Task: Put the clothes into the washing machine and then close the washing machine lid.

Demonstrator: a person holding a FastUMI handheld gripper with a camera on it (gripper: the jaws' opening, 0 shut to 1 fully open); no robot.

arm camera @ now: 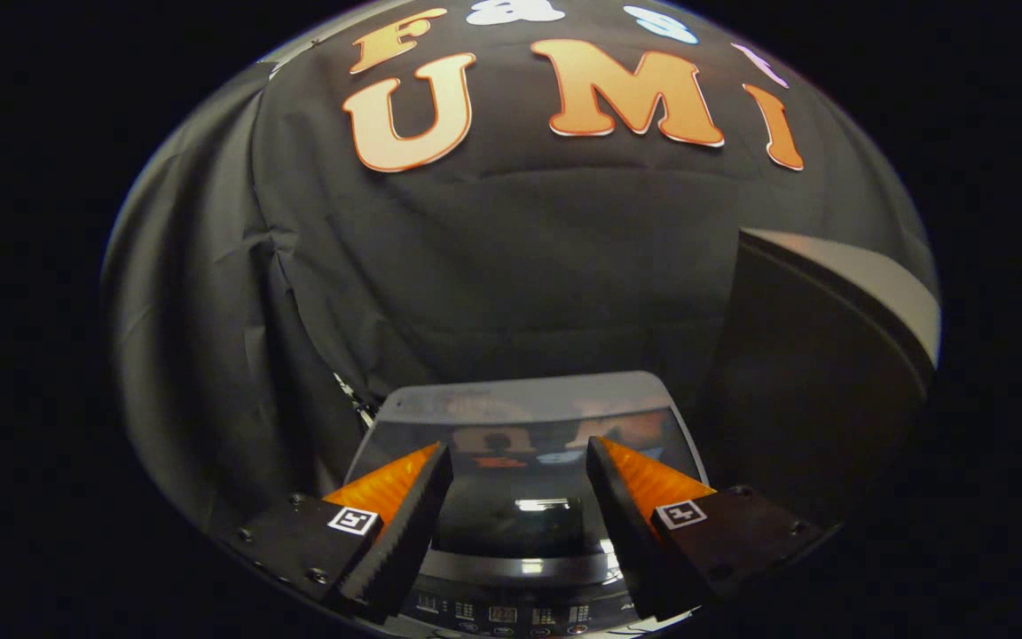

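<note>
The washing machine (pixel 524 395) stands just below and ahead of me, seen from above its front. Its dark glass lid (pixel 520 515) lies flat over the tub, mirroring the wall and a ceiling light, with a pale grey rim along the far edge. The control panel (pixel 511 612) with small buttons runs under my fingers, nearest to me. My gripper (pixel 518 448) hovers over the lid, open, with nothing between its fingers. What is under the lid is hidden by the reflections.
A tall dark panel (pixel 813 373) with a pale top edge stands close on the right of the machine. The black cloth wall (pixel 511 266) hangs right behind the machine and wraps round its left side.
</note>
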